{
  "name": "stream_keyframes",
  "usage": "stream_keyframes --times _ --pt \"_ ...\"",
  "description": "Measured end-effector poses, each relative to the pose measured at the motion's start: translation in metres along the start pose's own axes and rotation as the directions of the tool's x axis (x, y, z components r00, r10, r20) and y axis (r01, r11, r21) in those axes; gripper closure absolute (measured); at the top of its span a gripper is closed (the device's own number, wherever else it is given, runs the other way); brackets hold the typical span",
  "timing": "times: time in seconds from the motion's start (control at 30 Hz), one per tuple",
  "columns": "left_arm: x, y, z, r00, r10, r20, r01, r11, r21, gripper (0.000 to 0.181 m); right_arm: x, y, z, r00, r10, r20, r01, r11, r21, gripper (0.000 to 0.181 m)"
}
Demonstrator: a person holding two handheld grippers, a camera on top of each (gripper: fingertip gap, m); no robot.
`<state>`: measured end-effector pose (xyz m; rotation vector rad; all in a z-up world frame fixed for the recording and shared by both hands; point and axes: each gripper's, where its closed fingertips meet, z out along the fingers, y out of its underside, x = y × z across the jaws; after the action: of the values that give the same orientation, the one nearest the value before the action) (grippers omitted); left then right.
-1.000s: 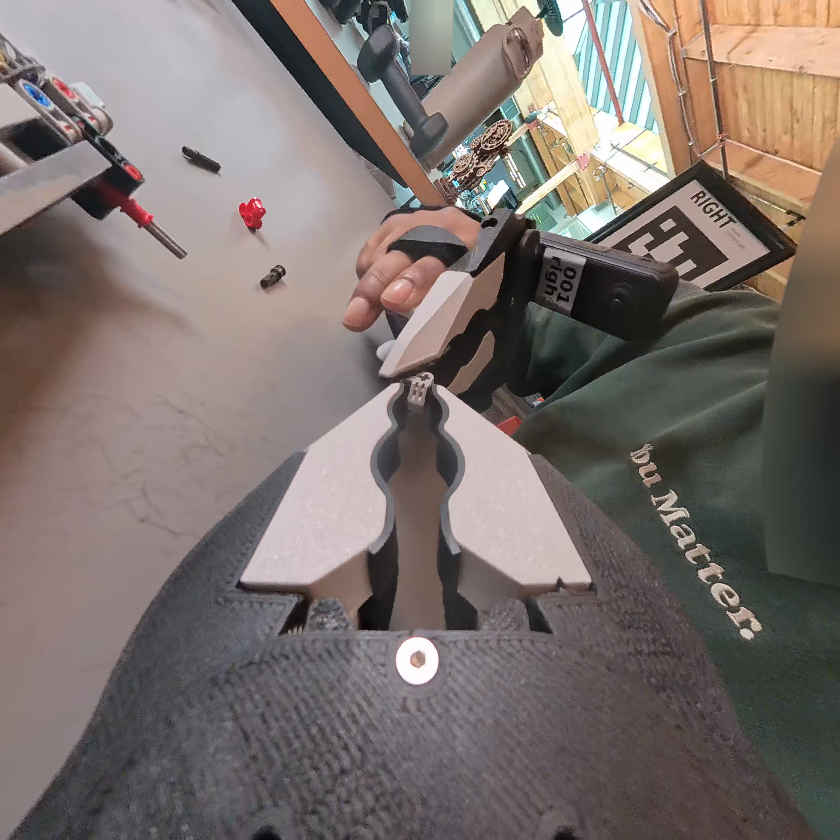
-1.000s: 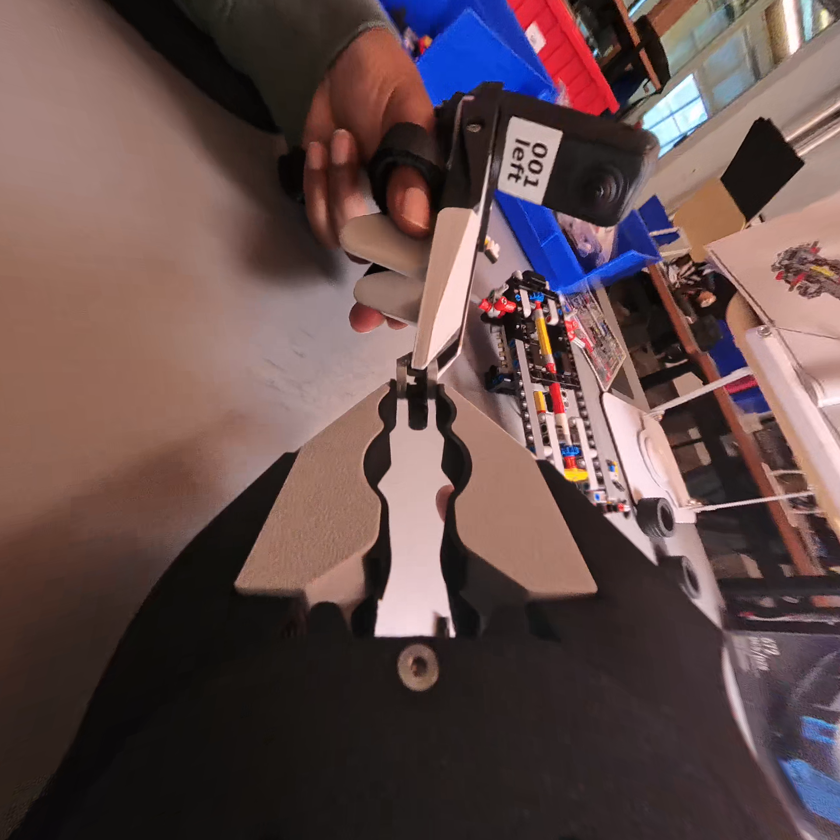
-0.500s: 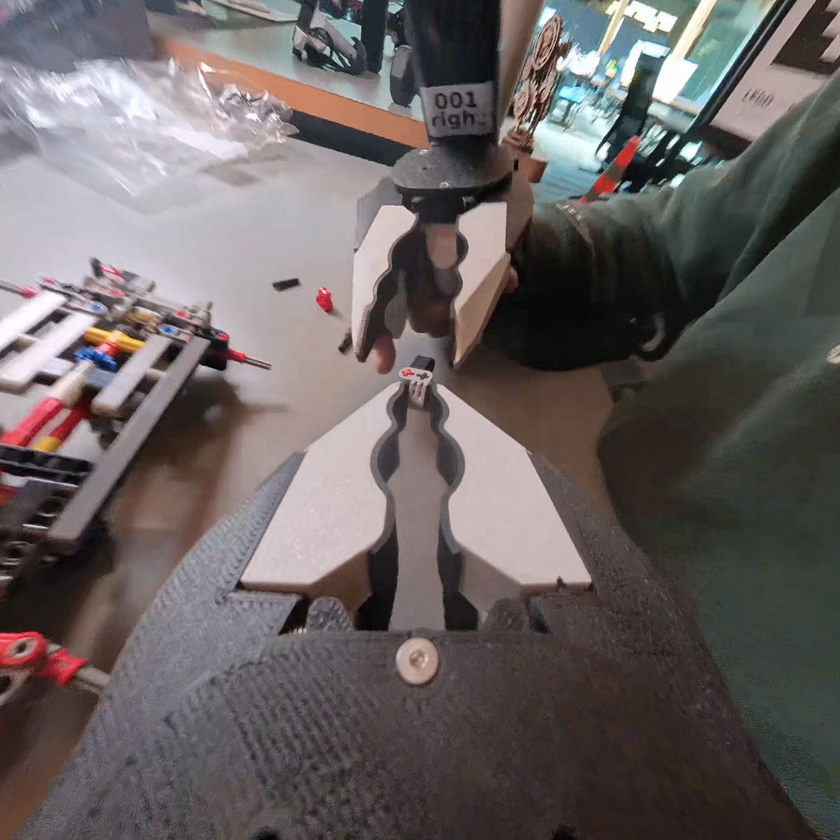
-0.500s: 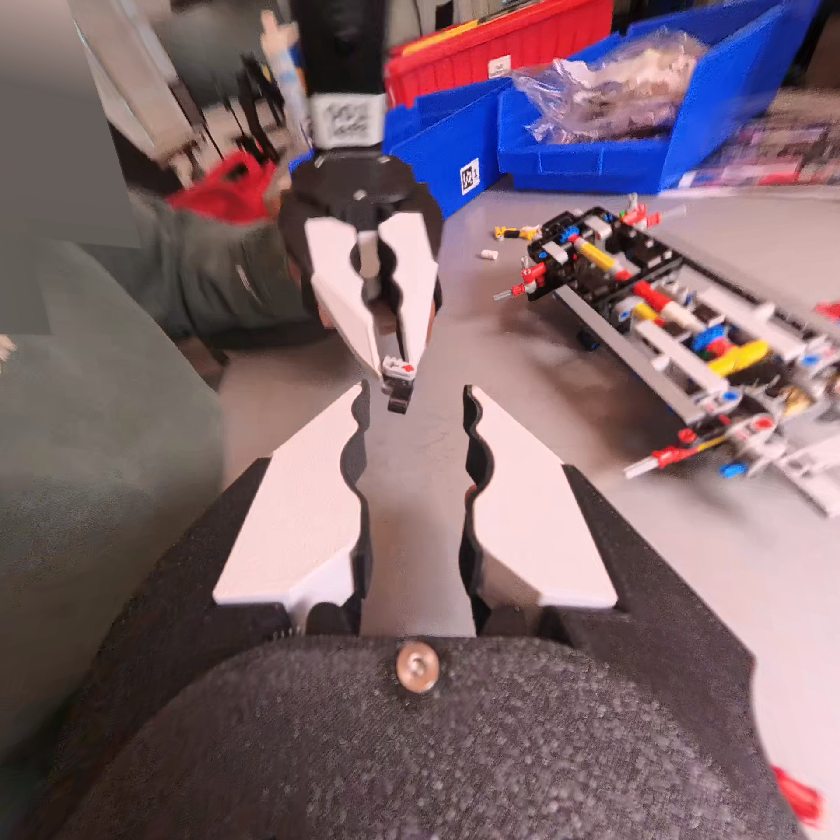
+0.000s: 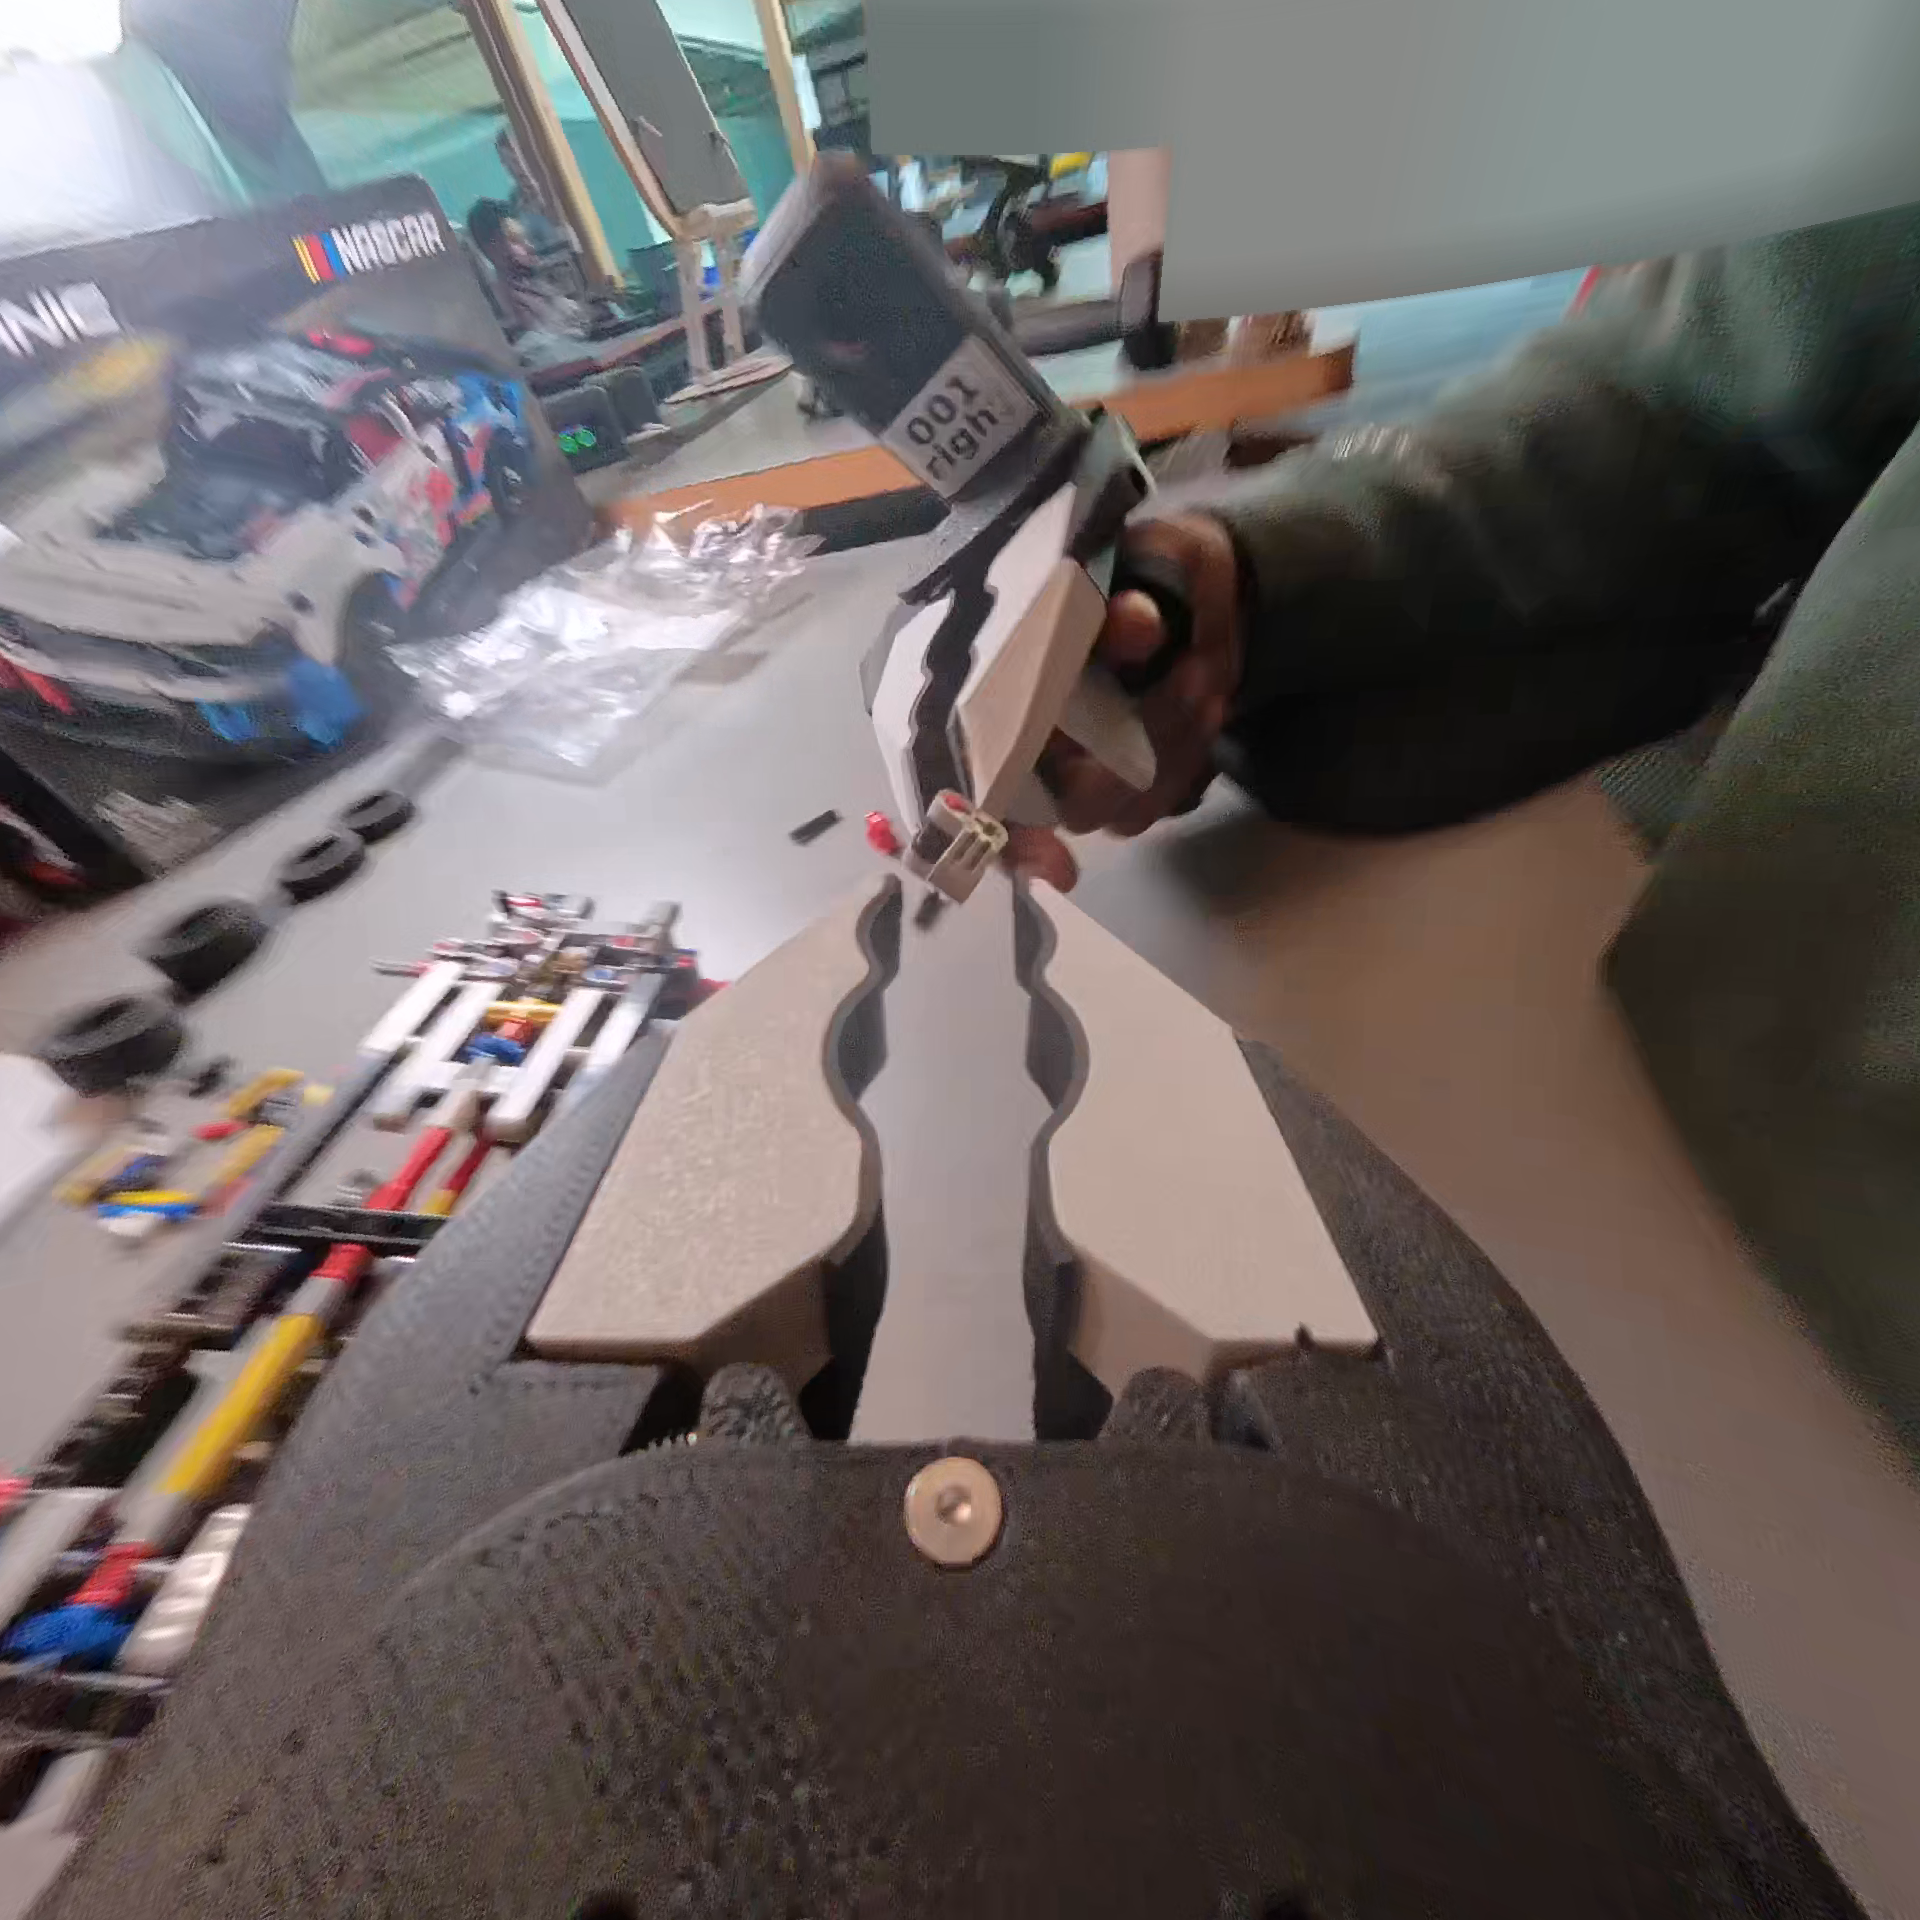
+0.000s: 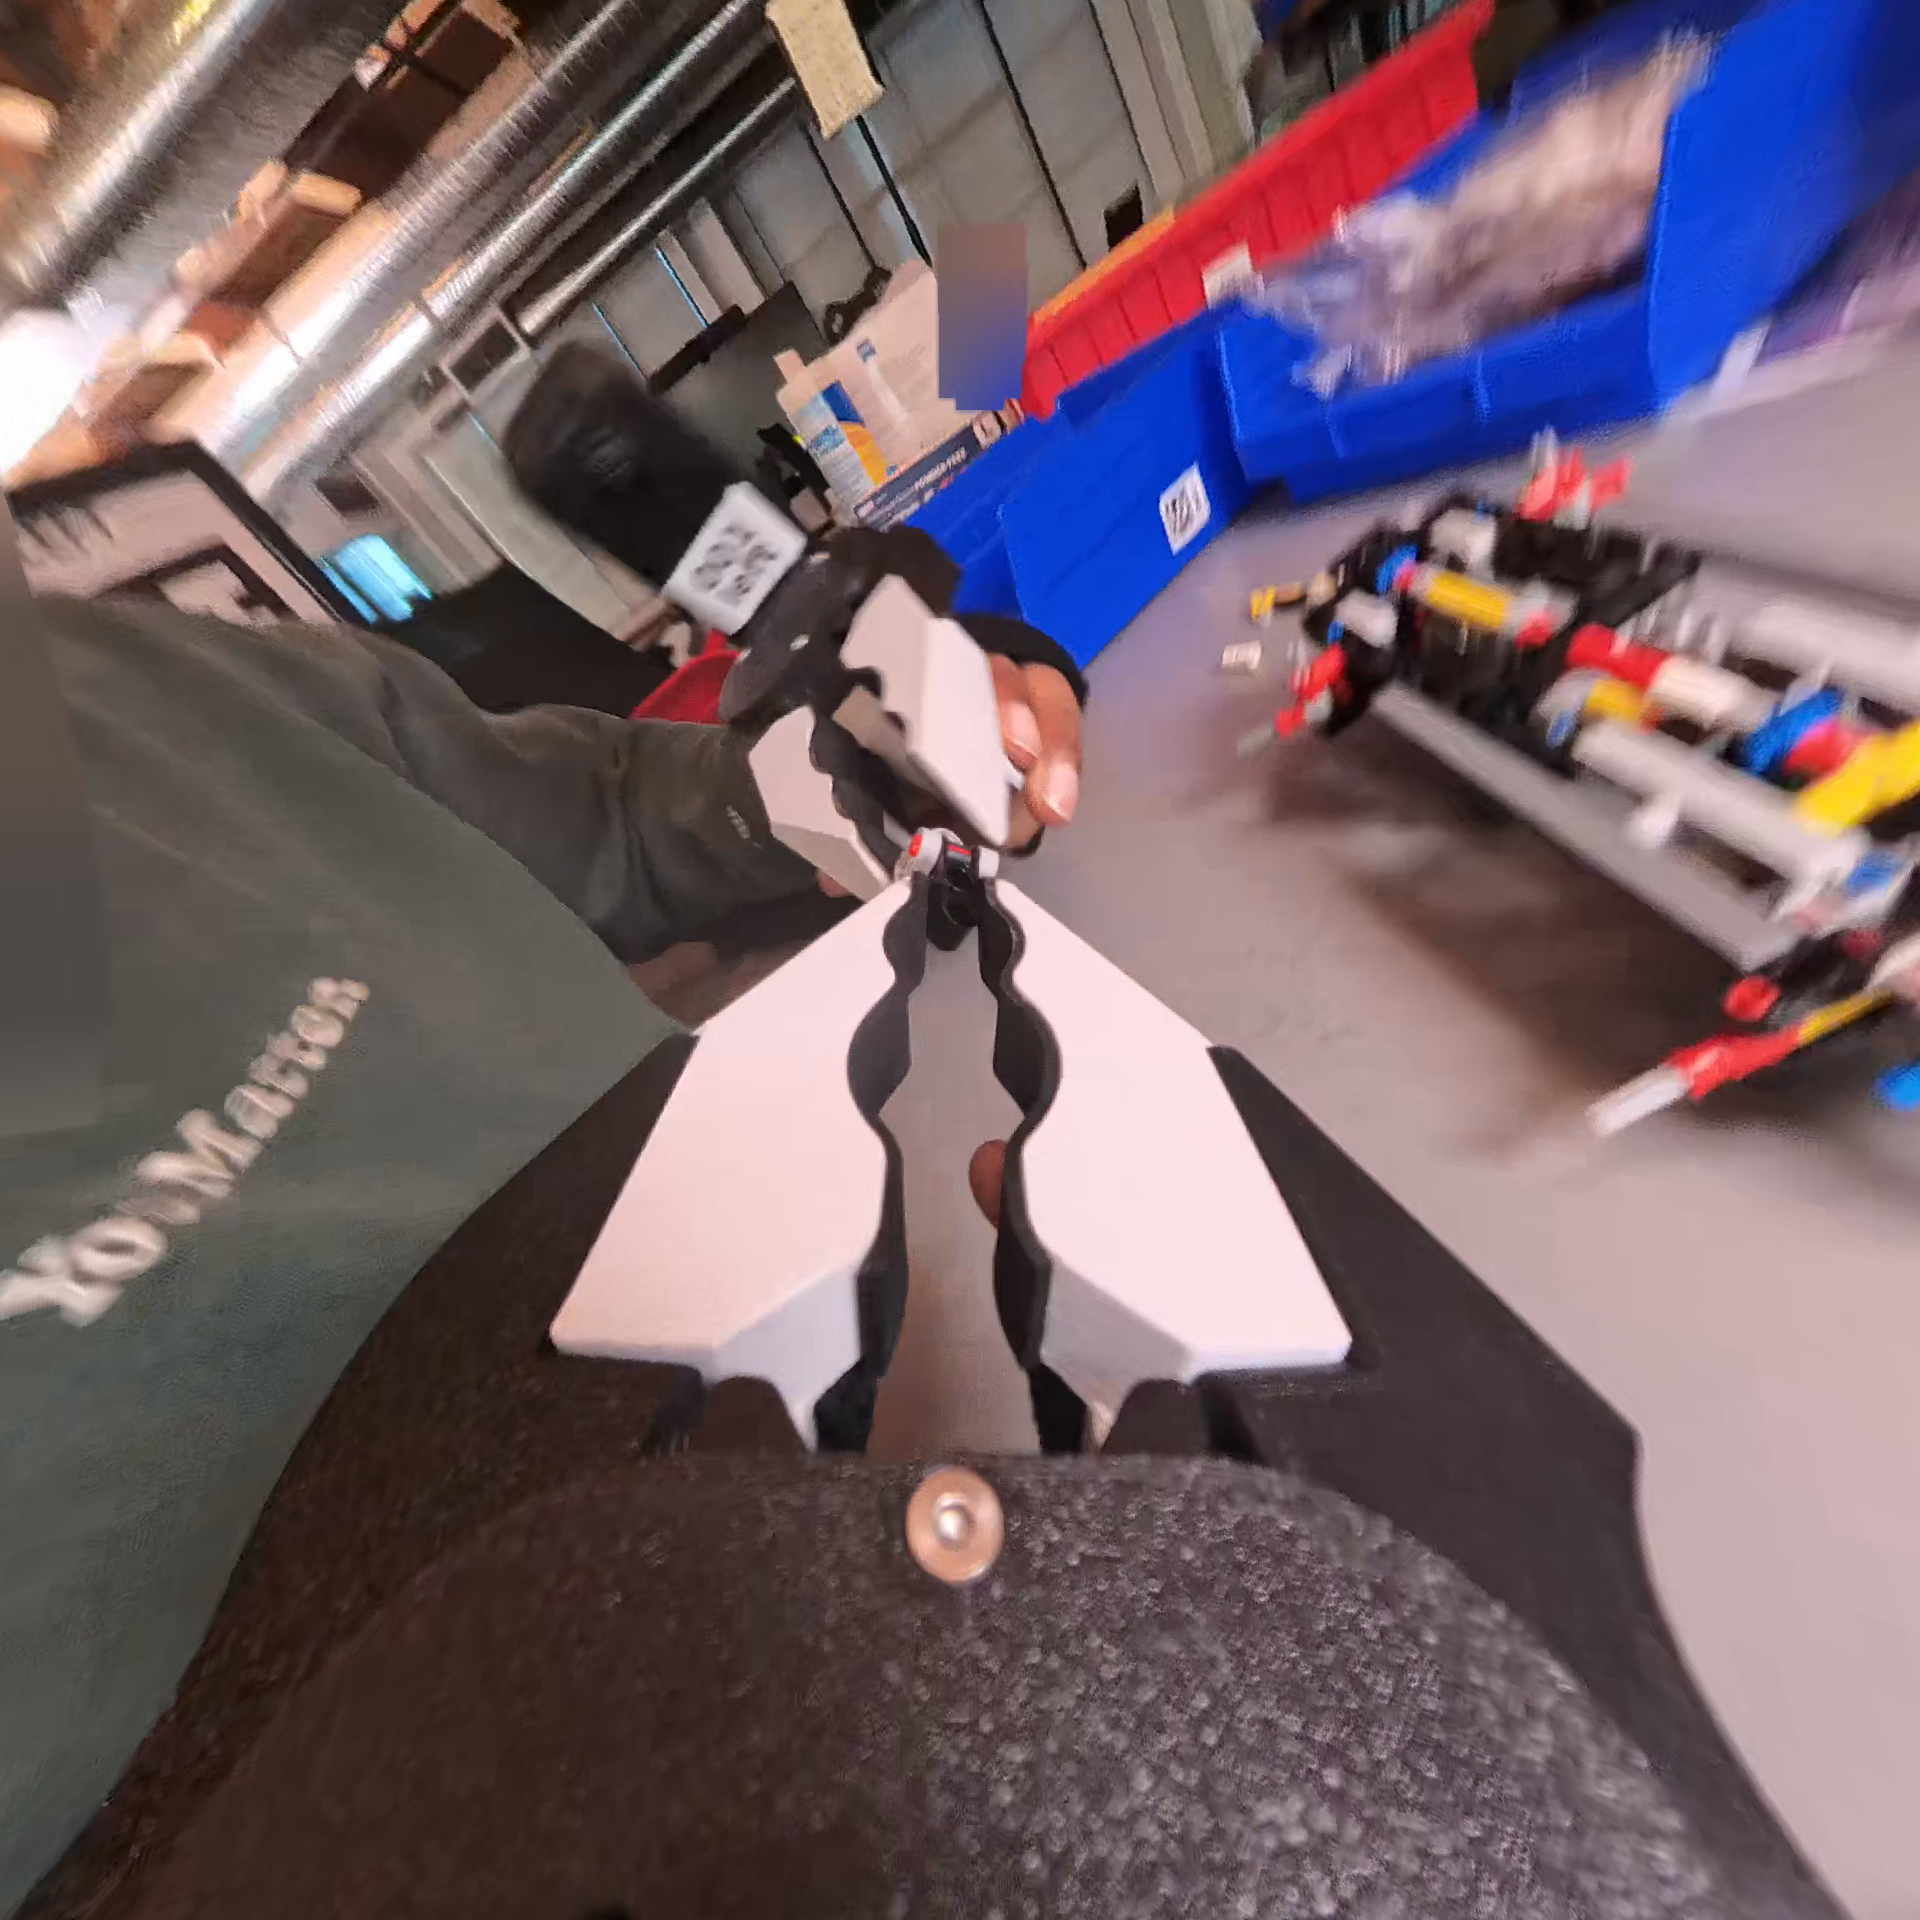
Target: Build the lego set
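The small lego piece (image 6: 943,860), a grey part with red marks on top and a black stub beneath, sits pinched at the very tip of my right claw (image 6: 954,891). Its fingers are drawn in until only the stub's width separates them. I judge the tip grip leaves most of the piece exposed, so that it can be pressed into place without my fingers fouling the build.

My left claw (image 5: 956,891) stands partly open and holds nothing. The piece is just beyond its fingertips and in line with the gap, not between them. The two claws meet nose to nose above the worktop (image 5: 1299,1039), close in front of my green sleeve, which reads to me as a mid-air handover or regrip away from the clutter.

The half-built frame (image 5: 499,1039), with grey beams and red, yellow and blue parts, lies flat on the worktop. It is off to the left of my left claw and well apart from the held piece. Black tyres (image 5: 322,868) lie in a row beyond it. A loose black pin (image 5: 814,826) and a red bit (image 5: 880,831) lie on the worktop near the claw tips.

Both views are blurred, so I cannot tell the finer details of the piece.
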<state>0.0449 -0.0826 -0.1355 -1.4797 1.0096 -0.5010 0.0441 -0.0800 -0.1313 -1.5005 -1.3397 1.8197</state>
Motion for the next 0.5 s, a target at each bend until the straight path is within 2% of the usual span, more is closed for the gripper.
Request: stream_keyframes --times 0.07,0.1,0.13,0.2,0.23,0.3,0.37,0.5 --pt "-0.003 -0.007 -0.004 0.956 -0.272 -0.109 0.28 0.958 0.065 0.154 -0.005 -0.01 -0.003 0.958 -0.277 -0.077 0.279 0.96 0.028 0.175" --pt "-0.004 -0.01 -0.007 0.895 -0.407 -0.183 0.426 0.902 0.076 0.156 -0.008 -0.013 -0.004 0.902 -0.414 -0.122 0.42 0.907 0.026 0.175" --pt "-0.004 -0.013 -0.008 0.807 -0.526 -0.268 0.561 0.825 0.067 0.156 -0.01 -0.013 -0.004 0.836 -0.526 -0.159 0.533 0.846 0.005 0.176" --pt "-0.002 -0.021 -0.012 0.612 -0.672 -0.417 0.749 0.661 0.035 0.157 -0.009 -0.006 -0.001 0.698 -0.686 -0.206 0.686 0.723 -0.082 0.175" --pt "-0.001 -0.019 -0.011 0.544 -0.713 -0.444 0.796 0.606 0.002 0.16 -0.009 -0.002 0.001 0.639 -0.739 -0.212 0.735 0.668 -0.115 0.175" --pt "0.001 -0.014 -0.008 0.485 -0.754 -0.443 0.829 0.557 -0.04 0.164 -0.013 -0.001 0.002 0.563 -0.798 -0.213 0.792 0.595 -0.136 0.175" --pt "-0.001 -0.012 -0.007 0.461 -0.774 -0.435 0.846 0.531 -0.048 0.169 -0.014 -0.001 0.003 0.485 -0.846 -0.22 0.836 0.523 -0.165 0.175" --pt "-0.001 -0.007 -0.007 0.448 -0.793 -0.414 0.852 0.518 -0.07 0.164 -0.016 0.0 0.004 0.367 -0.903 -0.223 0.886 0.413 -0.211 0.176"
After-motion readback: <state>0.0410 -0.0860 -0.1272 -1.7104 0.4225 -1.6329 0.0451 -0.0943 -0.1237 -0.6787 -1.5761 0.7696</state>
